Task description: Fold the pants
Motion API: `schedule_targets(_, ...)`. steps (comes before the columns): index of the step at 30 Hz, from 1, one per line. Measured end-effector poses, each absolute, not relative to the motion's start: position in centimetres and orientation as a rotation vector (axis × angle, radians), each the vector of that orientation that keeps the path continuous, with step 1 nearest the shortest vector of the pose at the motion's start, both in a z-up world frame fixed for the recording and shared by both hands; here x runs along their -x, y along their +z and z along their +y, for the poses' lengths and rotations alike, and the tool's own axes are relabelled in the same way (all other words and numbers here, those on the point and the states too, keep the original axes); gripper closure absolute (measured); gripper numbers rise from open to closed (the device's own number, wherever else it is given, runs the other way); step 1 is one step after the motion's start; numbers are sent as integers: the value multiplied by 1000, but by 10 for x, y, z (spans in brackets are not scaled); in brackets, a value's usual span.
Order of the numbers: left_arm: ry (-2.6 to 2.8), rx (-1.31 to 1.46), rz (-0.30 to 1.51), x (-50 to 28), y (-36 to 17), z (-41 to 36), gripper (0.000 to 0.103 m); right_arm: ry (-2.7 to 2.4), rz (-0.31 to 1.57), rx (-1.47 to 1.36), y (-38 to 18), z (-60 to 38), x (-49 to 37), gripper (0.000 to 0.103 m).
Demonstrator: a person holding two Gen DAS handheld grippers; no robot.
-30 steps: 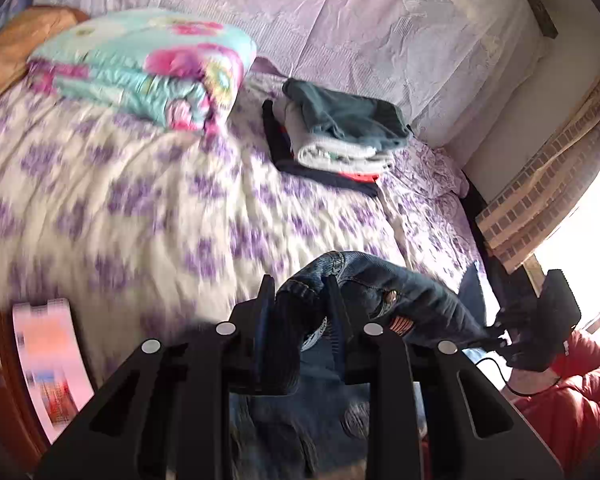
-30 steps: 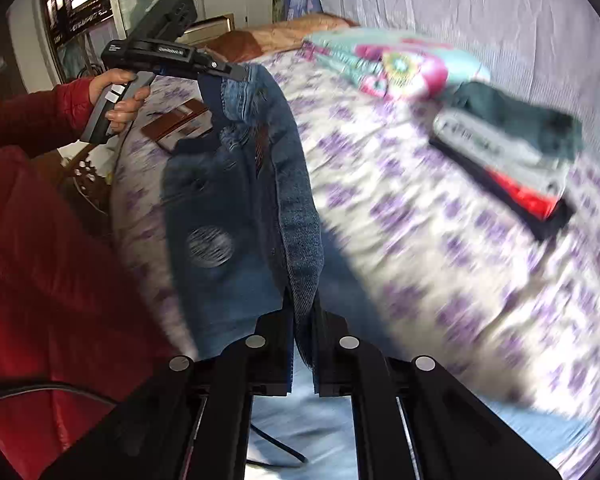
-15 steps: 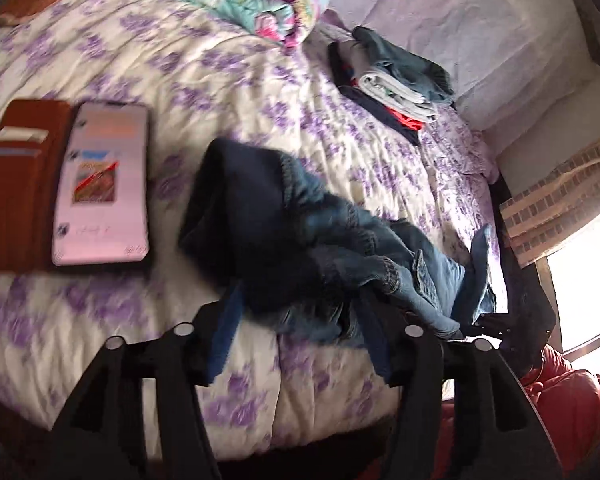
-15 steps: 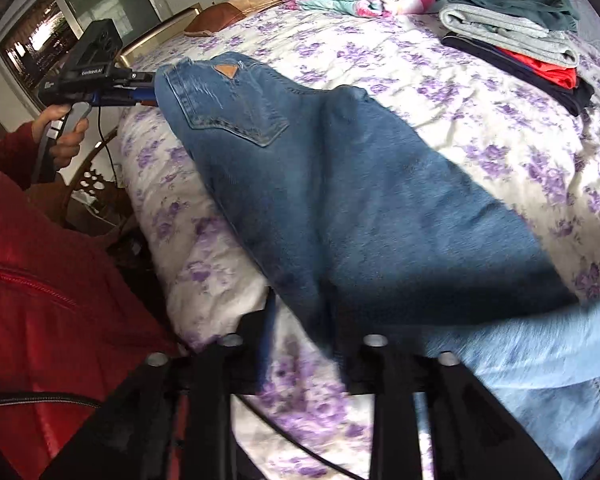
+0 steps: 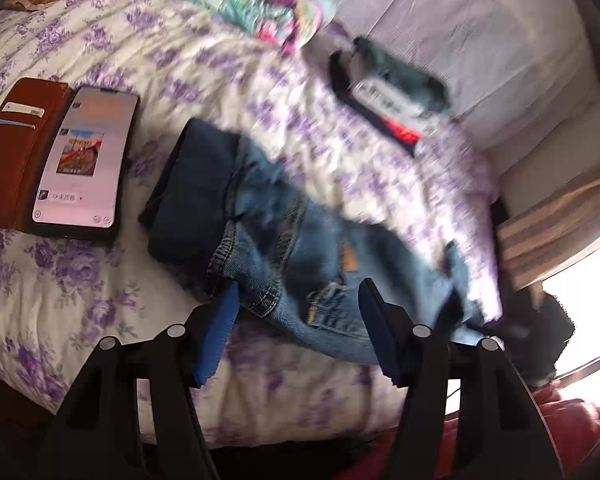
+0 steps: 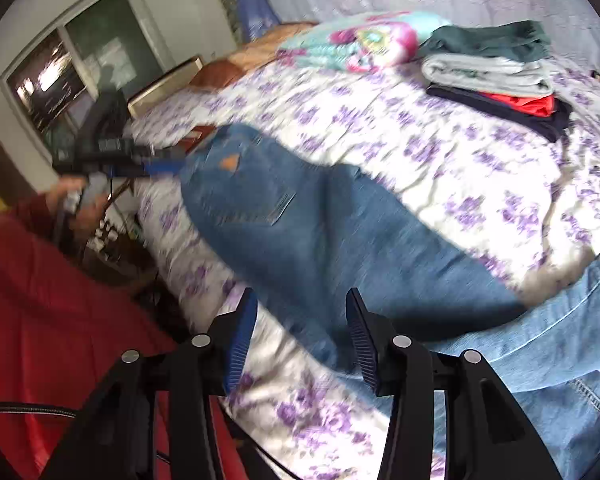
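Jeans (image 5: 284,248) lie across the near edge of the bed (image 5: 100,308), running from centre frame toward the lower right in the left wrist view, waistband end bunched and rolled over on the left, the legs trailing off toward the right. The left hand-held gripper (image 5: 296,320) has just been opening; its blue pads stand apart on either side of the waistband seam without pressing it, so the denim is released. The right hand-held gripper (image 6: 296,336) has likewise just been opening and straddles a leg near the mattress edge, grasping nothing. Just left of the waistband sit a phone (image 5: 82,164) and its brown wallet case (image 5: 18,148); a stack of folded clothes (image 6: 496,76) and a floral quilt (image 6: 352,48) lie well apart toward the upper right. The risk, I judge: the crumpled waistband gets folded in as a lump, the overhanging leg drags the jeans off the bed, or a sweep knocks the phone.
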State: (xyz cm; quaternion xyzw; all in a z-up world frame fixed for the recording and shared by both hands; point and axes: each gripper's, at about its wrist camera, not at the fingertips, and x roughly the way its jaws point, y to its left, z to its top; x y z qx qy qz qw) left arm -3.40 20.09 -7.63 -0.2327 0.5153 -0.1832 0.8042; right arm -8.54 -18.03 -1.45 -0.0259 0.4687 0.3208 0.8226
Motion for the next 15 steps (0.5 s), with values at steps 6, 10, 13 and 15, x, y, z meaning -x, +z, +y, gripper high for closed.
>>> schedule_targets(6, -388, 313, 1138, 40, -93, 190, 53, 451, 1193, 128, -84, -180, 74, 48)
schedule_targets(10, -419, 281, 1026, 55, -40, 193, 57, 408, 1153, 10, -75, -197, 89, 48)
schedule_targets(13, -501, 198, 884, 58, -2, 181, 35, 379, 1075, -62, -58, -204, 89, 48)
schedule_targets(15, -500, 150, 891, 44, -9, 167, 25, 317, 1004, -64, -46, -207, 79, 48)
